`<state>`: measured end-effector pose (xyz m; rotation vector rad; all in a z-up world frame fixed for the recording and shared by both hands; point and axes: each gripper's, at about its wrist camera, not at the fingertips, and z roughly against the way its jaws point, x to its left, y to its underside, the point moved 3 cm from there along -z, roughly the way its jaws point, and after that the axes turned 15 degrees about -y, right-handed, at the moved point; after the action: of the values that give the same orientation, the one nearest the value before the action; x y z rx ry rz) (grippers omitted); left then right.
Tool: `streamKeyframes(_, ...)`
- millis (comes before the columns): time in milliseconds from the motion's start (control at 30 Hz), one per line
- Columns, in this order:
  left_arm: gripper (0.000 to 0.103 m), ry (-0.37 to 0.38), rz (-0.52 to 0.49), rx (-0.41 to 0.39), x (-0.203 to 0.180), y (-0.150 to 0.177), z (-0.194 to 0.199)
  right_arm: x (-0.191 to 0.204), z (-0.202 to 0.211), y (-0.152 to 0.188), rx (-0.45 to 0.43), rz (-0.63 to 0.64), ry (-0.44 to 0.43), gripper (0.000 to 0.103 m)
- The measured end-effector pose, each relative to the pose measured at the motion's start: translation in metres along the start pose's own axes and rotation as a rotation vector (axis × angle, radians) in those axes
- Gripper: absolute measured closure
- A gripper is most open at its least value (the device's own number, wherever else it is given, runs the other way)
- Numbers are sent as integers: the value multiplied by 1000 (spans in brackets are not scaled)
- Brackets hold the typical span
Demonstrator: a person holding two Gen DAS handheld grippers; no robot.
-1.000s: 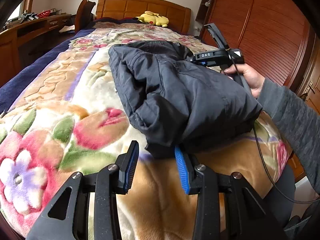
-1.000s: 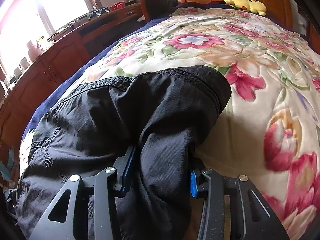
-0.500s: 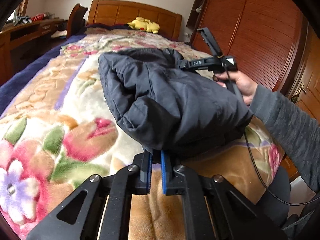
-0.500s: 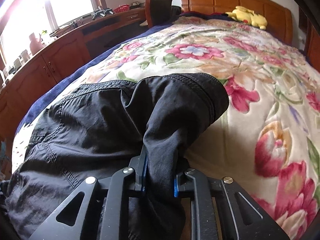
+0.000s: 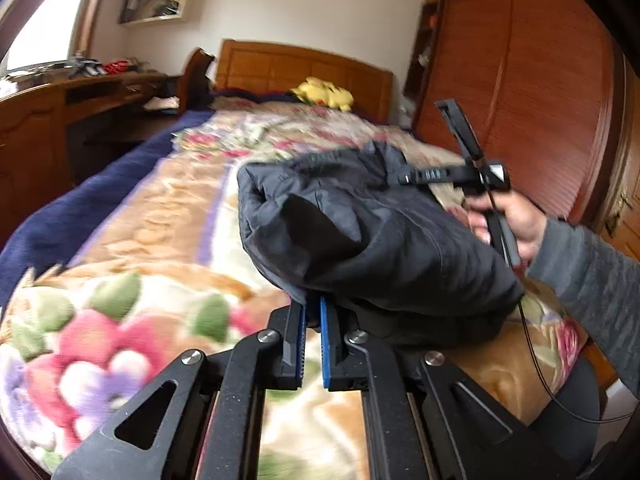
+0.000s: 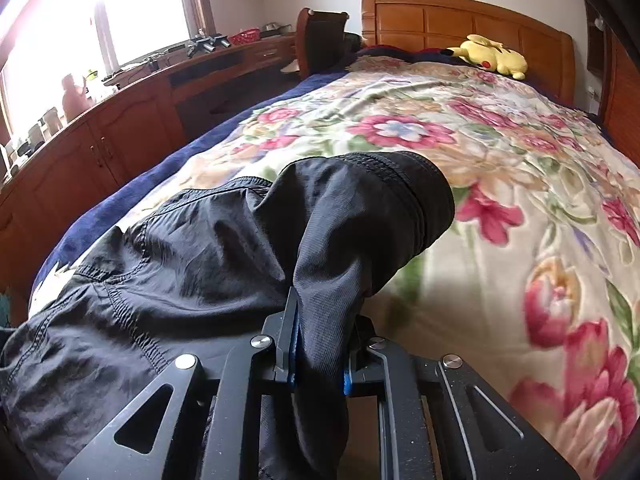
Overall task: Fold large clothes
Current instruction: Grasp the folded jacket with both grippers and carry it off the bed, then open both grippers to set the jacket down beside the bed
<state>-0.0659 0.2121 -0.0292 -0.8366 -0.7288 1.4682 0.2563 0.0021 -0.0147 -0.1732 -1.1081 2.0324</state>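
Note:
A dark padded jacket [image 5: 372, 236] lies bunched near the foot of the bed on a floral blanket [image 5: 160, 280]. My left gripper [image 5: 313, 304] is shut on the jacket's near bottom edge and holds it lifted. My right gripper [image 6: 320, 320] is shut on a thick fold of the jacket [image 6: 208, 264] near its ribbed cuff [image 6: 404, 200]. In the left wrist view the right gripper [image 5: 408, 178] and the hand that holds it are at the jacket's far right side.
A yellow plush toy [image 6: 490, 56] lies by the wooden headboard [image 6: 460, 24]. A long wooden desk [image 6: 120, 120] with a chair [image 6: 320, 40] runs along the left of the bed. A wooden wardrobe [image 5: 532, 100] stands on the right.
Both grippers went from open to shut on the jacket. Both have since lifted, raising the jacket's edges off the blanket.

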Motion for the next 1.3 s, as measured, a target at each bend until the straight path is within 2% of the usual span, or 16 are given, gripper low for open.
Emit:
streamKeyframes(167,97,-48,59,-45,49,4,14,46,-18,-9,-1,33,-27,88)
streamKeyframes(433,97,-241,126,-86,146,18,48,143,-72,-28,15,108,-79,88)
streamKeyframes(633,97,-379,136,-64,213,30,75,216,-115,-34,32,159,-163,88)
streamKeyframes(767,97,-451,146,-52,241,34,86,256,-136,-39,31,180,-210,88)
streamKeyframes(900,97,-544,120,-25,259,35,90,280,-143,-42,15,207,-251,88)
streamKeyframes(1000,97,-568,108,17,268,41,82,286,-147,-36,29,210,-260,87)
streamKeyframes(1100,96,-569,122,60,270,48,80,266,-157,-33,64,169,-238,81)
streamKeyframes(1267,91,-577,140,57,272,48,88,242,-151,-21,72,176,-218,50)
streamKeyframes(1300,89,-575,155,56,272,49,93,238,-148,-20,65,167,-214,47)
